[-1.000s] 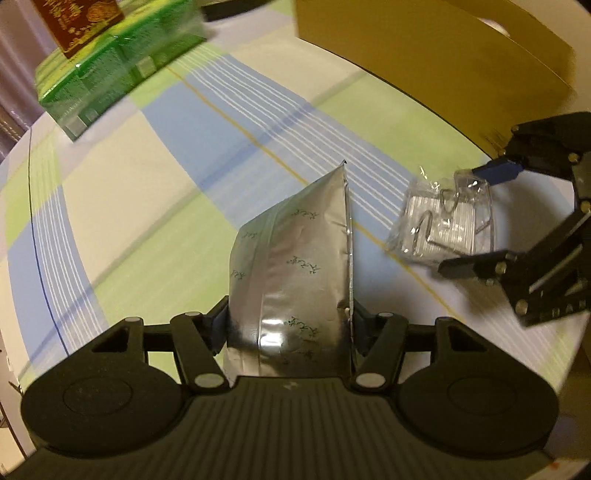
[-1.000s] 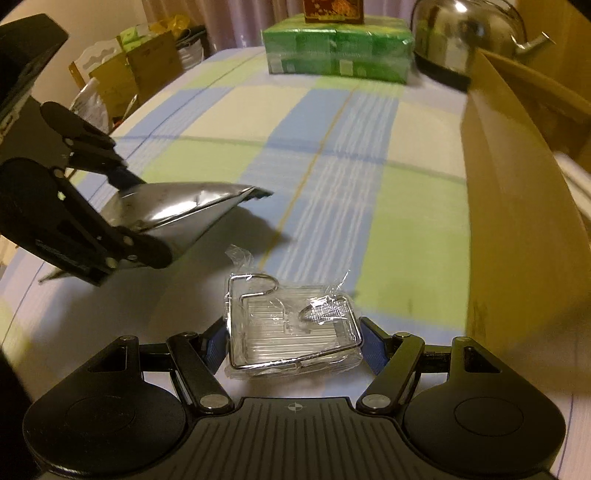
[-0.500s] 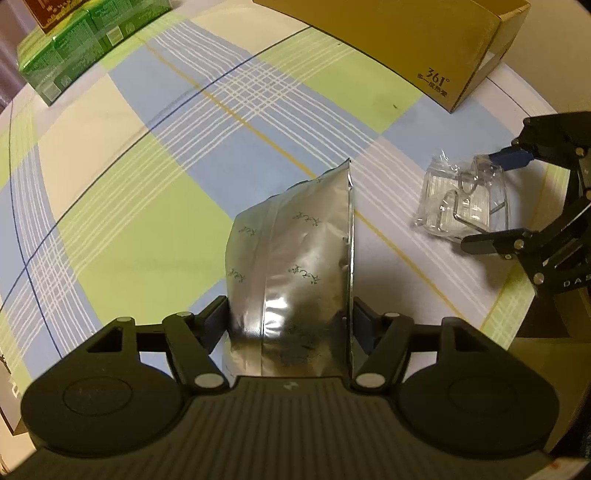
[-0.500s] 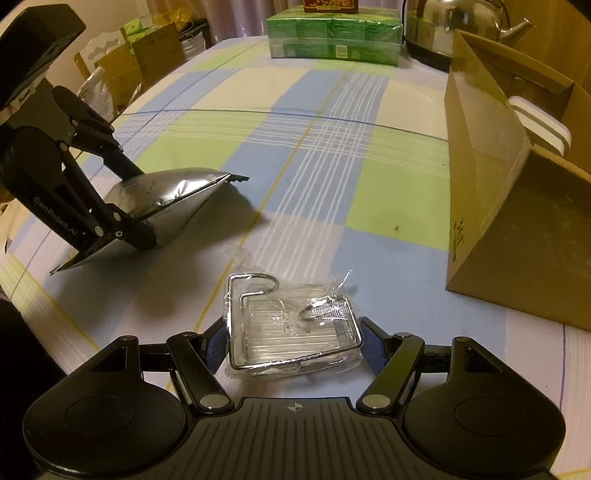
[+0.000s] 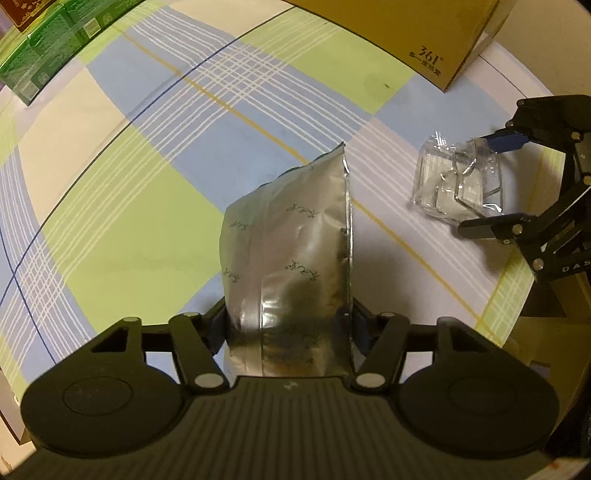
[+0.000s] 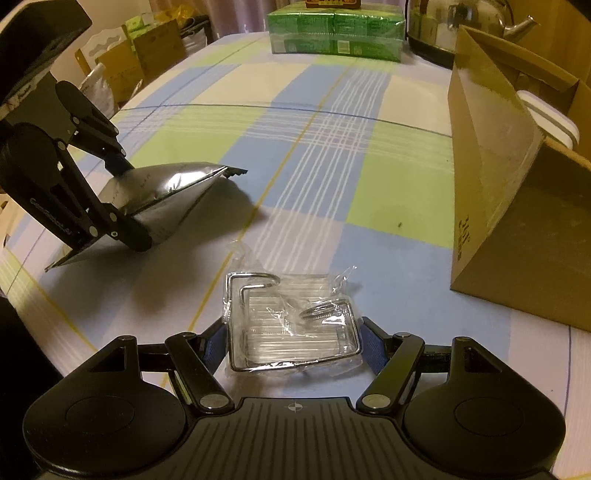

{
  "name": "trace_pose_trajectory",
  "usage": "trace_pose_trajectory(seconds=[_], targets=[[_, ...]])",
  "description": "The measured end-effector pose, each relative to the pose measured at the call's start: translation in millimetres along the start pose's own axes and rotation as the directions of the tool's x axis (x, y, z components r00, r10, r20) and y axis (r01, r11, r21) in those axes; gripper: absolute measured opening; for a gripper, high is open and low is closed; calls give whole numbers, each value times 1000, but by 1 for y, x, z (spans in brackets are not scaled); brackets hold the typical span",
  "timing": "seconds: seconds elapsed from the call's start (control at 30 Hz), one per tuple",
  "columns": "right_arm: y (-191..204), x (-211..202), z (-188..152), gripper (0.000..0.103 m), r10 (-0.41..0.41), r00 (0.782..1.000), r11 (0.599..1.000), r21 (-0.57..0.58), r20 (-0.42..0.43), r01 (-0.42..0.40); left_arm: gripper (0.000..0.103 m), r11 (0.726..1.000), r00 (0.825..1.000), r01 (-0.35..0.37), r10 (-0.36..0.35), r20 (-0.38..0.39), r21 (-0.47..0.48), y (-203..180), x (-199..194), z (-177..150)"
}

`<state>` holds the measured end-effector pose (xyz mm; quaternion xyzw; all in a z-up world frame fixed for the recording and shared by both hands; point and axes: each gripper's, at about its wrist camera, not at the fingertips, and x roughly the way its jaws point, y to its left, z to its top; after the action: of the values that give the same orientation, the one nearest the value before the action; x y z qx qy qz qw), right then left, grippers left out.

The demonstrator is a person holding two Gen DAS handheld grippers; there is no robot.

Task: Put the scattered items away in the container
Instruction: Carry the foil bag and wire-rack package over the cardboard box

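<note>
**Two hand-held grippers, each holding one item on the checked tablecloth**

Left wrist view: the left gripper (image 5: 288, 325) is clamping a silver foil pouch (image 5: 291, 258) at lower centre of the frame; its jaws have just been closing, with the pouch between them. The pouch is standing on edge, its crimped seam pointing toward frame centre. At right of the frame, the right gripper (image 5: 491, 181) is closing on a clear-wrapped wire rack (image 5: 456, 188). Right wrist view: the rack (image 6: 291, 325) is lying flat on the tablecloth (image 6: 369, 155) at lower centre, with both blue pads (image 6: 373, 349) pressing against its sides. The open cardboard box (image 6: 517, 240) is standing along the right edge, apart from the rack. A green shrink-wrapped pack (image 6: 336, 33) is sitting at top centre, a steel kettle (image 6: 469, 22) beside it.
</note>
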<state>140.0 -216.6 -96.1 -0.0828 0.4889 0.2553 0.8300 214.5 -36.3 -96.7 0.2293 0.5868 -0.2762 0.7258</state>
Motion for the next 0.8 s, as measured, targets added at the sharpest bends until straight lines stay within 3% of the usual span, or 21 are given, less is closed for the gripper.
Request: trace_pose_trajectory(seconds=[0.07, 0.37, 0.5, 0.8], targets=[[-1, 0, 1, 69, 7, 1000, 1000, 8, 0, -7, 52, 1000, 1000, 12, -12, 8, -1, 0, -2, -1], [-3, 6, 10, 73, 14, 1000, 1000, 8, -4, -14, 50, 999, 999, 28, -27, 28, -27, -7, -9, -6], [-2, 6, 10, 69, 5, 1000, 1000, 11, 7, -5, 50, 999, 999, 24, -23, 36, -30, -9, -12, -10], [11, -27, 9, 67, -26, 995, 998, -51, 100, 32, 50, 999, 998, 8, -6, 60, -49, -16, -23, -16]])
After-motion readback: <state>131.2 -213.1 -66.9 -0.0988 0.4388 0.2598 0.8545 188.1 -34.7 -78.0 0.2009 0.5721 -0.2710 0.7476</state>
